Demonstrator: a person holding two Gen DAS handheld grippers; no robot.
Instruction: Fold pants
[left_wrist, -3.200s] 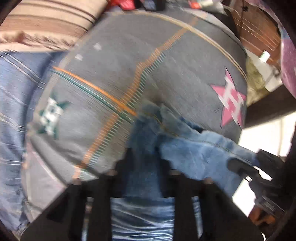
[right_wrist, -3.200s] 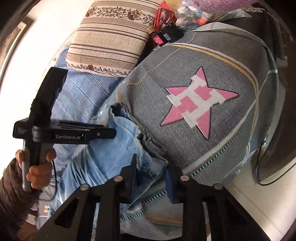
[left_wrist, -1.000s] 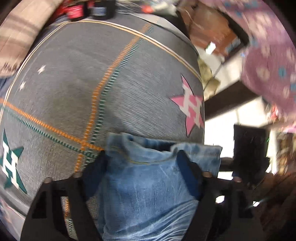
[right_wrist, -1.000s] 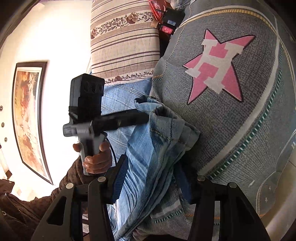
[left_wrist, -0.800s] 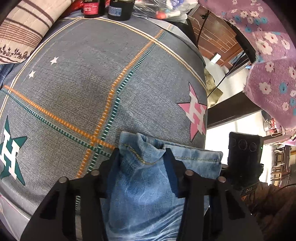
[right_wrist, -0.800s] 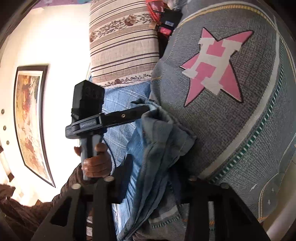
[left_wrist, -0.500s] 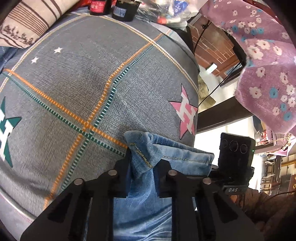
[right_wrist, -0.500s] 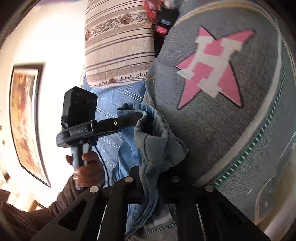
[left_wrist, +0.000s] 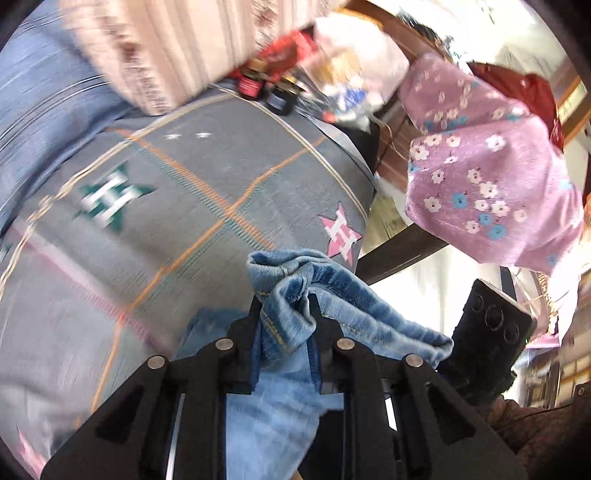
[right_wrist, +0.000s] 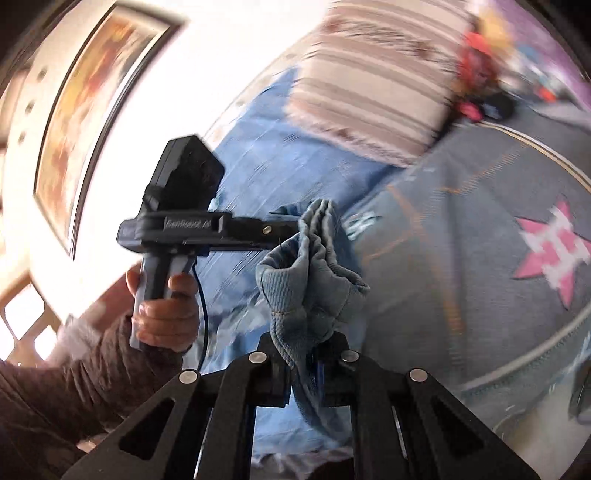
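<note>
Denim fills the middle of the left wrist view: the pants (left_wrist: 291, 314) bunch up between the jaws of the left gripper (left_wrist: 284, 306), which are clamped on a stitched edge of the cloth. More of the fabric runs rightward to the right gripper (left_wrist: 484, 332), seen here from its back, near the lower right. Below the cloth lies a grey bedspread (left_wrist: 177, 206) with orange and green lines, a green star (left_wrist: 110, 197) and a pink star (left_wrist: 340, 234). A striped pillow (left_wrist: 184, 48) sits at the far end, with small dark jars (left_wrist: 266, 90) just beside it; what is in them cannot be told. A pink flowered cloth (left_wrist: 487, 195) hangs at the right

From the right wrist view, the right gripper (right_wrist: 304, 354) has its jaws pressed together on a fold of the pants (right_wrist: 306, 280), held above the bedspread (right_wrist: 461, 258). The left gripper (right_wrist: 291, 225) reaches in from the left and pinches the upper edge of the same fold, its handle gripped by the left hand (right_wrist: 162, 314). The pillow (right_wrist: 376, 92) lies behind, blurred, and a framed picture (right_wrist: 85, 110) hangs on the wall
</note>
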